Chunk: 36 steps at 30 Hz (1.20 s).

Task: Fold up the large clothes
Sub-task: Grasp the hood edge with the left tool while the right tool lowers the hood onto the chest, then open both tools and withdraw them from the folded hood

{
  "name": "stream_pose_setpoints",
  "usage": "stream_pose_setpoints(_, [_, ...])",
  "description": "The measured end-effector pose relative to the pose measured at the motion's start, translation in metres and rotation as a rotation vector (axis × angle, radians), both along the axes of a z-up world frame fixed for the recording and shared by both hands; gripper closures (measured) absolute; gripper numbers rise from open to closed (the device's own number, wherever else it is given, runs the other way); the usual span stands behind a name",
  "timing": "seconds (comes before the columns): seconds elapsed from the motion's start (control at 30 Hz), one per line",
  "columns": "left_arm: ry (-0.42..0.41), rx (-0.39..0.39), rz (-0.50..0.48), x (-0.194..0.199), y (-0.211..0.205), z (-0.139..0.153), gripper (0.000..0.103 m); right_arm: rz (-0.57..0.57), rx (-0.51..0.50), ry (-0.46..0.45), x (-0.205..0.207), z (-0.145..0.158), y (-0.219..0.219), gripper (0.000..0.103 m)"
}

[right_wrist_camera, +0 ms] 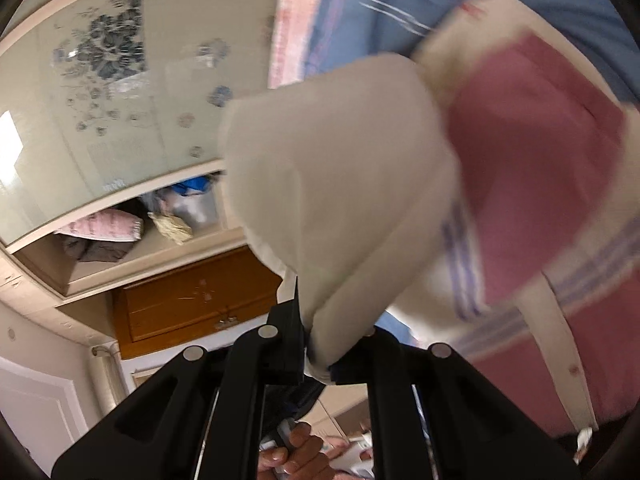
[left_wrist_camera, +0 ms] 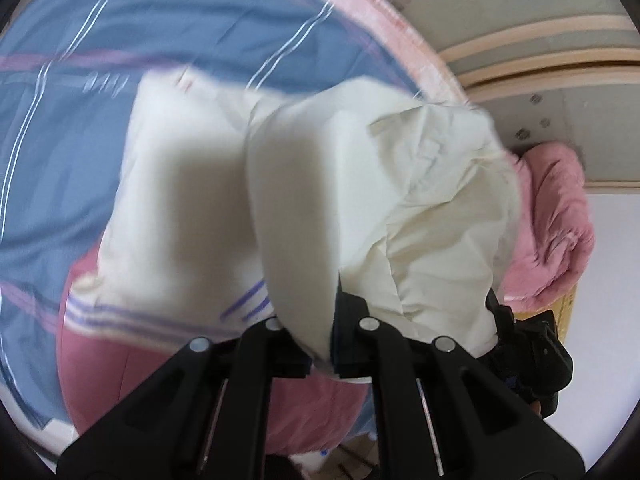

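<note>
A large cream garment (left_wrist_camera: 320, 184) with pink panels and blue-purple stripes hangs lifted over a blue striped bedsheet (left_wrist_camera: 80, 140). In the left wrist view my left gripper (left_wrist_camera: 334, 320) is shut on a bunched cream edge of it, and the cloth drapes forward over the fingers. The other gripper (left_wrist_camera: 528, 344) shows at the right of that view, under the same cloth. In the right wrist view my right gripper (right_wrist_camera: 310, 344) is shut on another cream fold of the garment (right_wrist_camera: 340, 168), whose pink part (right_wrist_camera: 532, 168) spreads to the right. Both views are motion-blurred.
A pink bed border (left_wrist_camera: 360, 12) edges the sheet. A pink blanket (left_wrist_camera: 552, 216) lies on a box at the right. A patterned wardrobe door (right_wrist_camera: 112, 92), an open shelf with bedding (right_wrist_camera: 104, 232) and a wooden cabinet (right_wrist_camera: 192, 296) stand left. A hand (right_wrist_camera: 296, 452) holds the handle.
</note>
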<state>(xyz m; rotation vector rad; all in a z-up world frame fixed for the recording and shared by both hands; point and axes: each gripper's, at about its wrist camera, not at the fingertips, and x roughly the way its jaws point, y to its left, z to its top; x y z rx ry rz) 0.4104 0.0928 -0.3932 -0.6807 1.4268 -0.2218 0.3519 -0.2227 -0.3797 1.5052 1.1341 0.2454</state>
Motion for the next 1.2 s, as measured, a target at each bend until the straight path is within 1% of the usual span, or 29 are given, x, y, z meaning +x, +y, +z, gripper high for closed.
stream_pose_setpoints(0.1, [0.036, 0.046, -0.031, -0.022, -0.004, -0.022, 0.096, 0.003, -0.025, 0.062, -0.03, -0.022, 0.002, 0.095])
stream_pose_setpoints(0.13, [0.05, 0.08, -0.054, -0.03, -0.008, -0.032, 0.096, 0.007, -0.034, 0.079, -0.037, -0.029, 0.002, 0.095])
stream_pose_setpoints(0.3, [0.085, 0.201, -0.122, -0.048, -0.019, -0.069, 0.095, 0.038, -0.11, 0.197, -0.07, -0.072, 0.006, 0.095])
stream_pose_setpoints(0.37, [0.101, 0.253, -0.151, -0.056, -0.023, -0.083, 0.094, 0.043, -0.124, 0.241, -0.081, -0.088, 0.009, 0.095])
stream_pose_setpoints(0.43, [0.112, 0.31, -0.184, -0.064, -0.025, -0.097, 0.091, 0.047, -0.135, 0.276, -0.09, -0.103, 0.011, 0.095])
stream_pose_setpoints(0.47, [0.117, 0.331, -0.196, -0.066, -0.026, -0.103, 0.089, 0.053, -0.143, 0.299, -0.093, -0.113, 0.012, 0.095])
stream_pose_setpoints(0.5, [0.127, 0.362, -0.213, -0.069, -0.027, -0.112, 0.083, 0.058, -0.151, 0.314, -0.095, -0.122, 0.014, 0.095])
stream_pose_setpoints(0.57, [0.142, 0.404, -0.24, -0.07, -0.028, -0.126, 0.078, 0.073, -0.167, 0.339, -0.097, -0.137, 0.015, 0.095])
stream_pose_setpoints(0.63, [0.155, 0.432, -0.27, -0.069, -0.03, -0.142, 0.076, 0.082, -0.189, 0.373, -0.099, -0.155, 0.014, 0.095])
stream_pose_setpoints(0.73, [0.167, 0.453, -0.298, -0.066, -0.031, -0.162, 0.073, 0.093, -0.214, 0.395, -0.099, -0.171, 0.012, 0.094])
stream_pose_setpoints(0.8, [0.17, 0.466, -0.301, -0.063, -0.03, -0.17, 0.064, 0.093, -0.215, 0.404, -0.099, -0.18, 0.01, 0.093])
stream_pose_setpoints(0.97, [0.168, 0.486, -0.295, -0.061, -0.026, -0.187, 0.057, 0.115, -0.215, 0.41, -0.101, -0.197, 0.006, 0.092])
stream_pose_setpoints(1.03, [0.162, 0.5, -0.292, -0.062, -0.026, -0.19, 0.052, 0.117, -0.208, 0.412, -0.101, -0.201, 0.005, 0.09])
stream_pose_setpoints(1.07, [0.157, 0.512, -0.291, -0.064, -0.027, -0.191, 0.048, 0.12, -0.206, 0.414, -0.101, -0.203, 0.004, 0.089])
stream_pose_setpoints(1.1, [0.153, 0.524, -0.292, -0.064, -0.029, -0.193, 0.043, 0.124, -0.204, 0.417, -0.101, -0.205, 0.004, 0.087])
stream_pose_setpoints(1.13, [0.149, 0.542, -0.295, -0.064, -0.03, -0.194, 0.04, 0.124, -0.199, 0.421, -0.091, -0.204, 0.003, 0.086])
stream_pose_setpoints(1.17, [0.149, 0.568, -0.292, -0.065, -0.029, -0.195, 0.029, 0.124, -0.196, 0.424, -0.089, -0.205, 0.003, 0.084])
stream_pose_setpoints(1.2, [0.153, 0.586, -0.286, -0.066, -0.027, -0.197, 0.014, 0.125, -0.191, 0.426, -0.082, -0.204, 0.003, 0.082])
